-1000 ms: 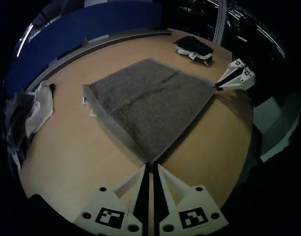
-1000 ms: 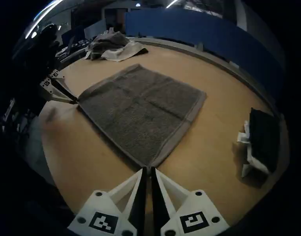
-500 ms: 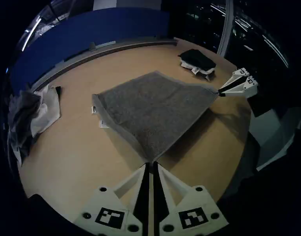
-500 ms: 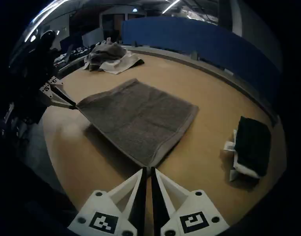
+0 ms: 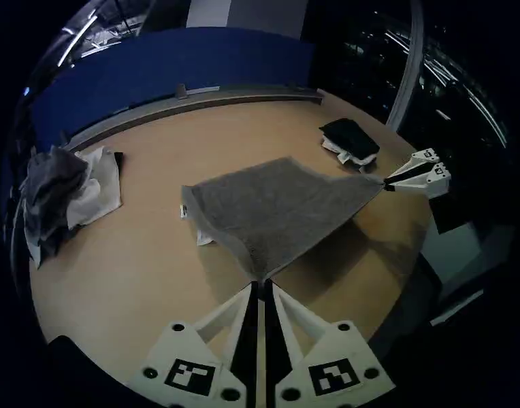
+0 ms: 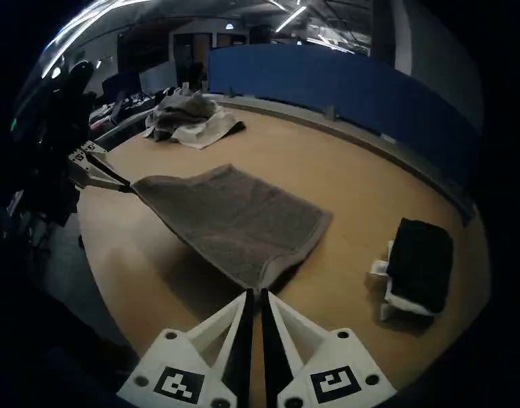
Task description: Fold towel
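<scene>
Two corners of the grey towel [image 5: 280, 207] [image 6: 236, 217] are held pinched, one by each tool. In the left gripper view, the left gripper [image 5: 262, 284] is seen with its fingers drawn together to a thin slit, and the towel's near corner is clamped at their tips. The right gripper [image 6: 255, 292] is closed in the same way on the other near corner, as shown in the right gripper view. Each tool is also seen from the other's camera, farther off at the towel's side corner: the right one [image 5: 389, 183] and the left one [image 6: 124, 183]. The towel's near edge is held up off the wooden table [image 5: 137, 285], with a dark shadow cast beneath it, while its far edge lies on the tabletop. Two small white tags [image 5: 184, 212] are seen at the far left hem. A second ago the towel was spread flat on the table. Since then its near half has been raised and stretched taut between the grippers, and the shadow under it has widened. A folded dark stack on white cloth [image 5: 352, 139] [image 6: 416, 268] and a heap of crumpled cloths [image 5: 66, 190] [image 6: 188, 119] are left where they were, near the blue partition [image 5: 171, 64].
</scene>
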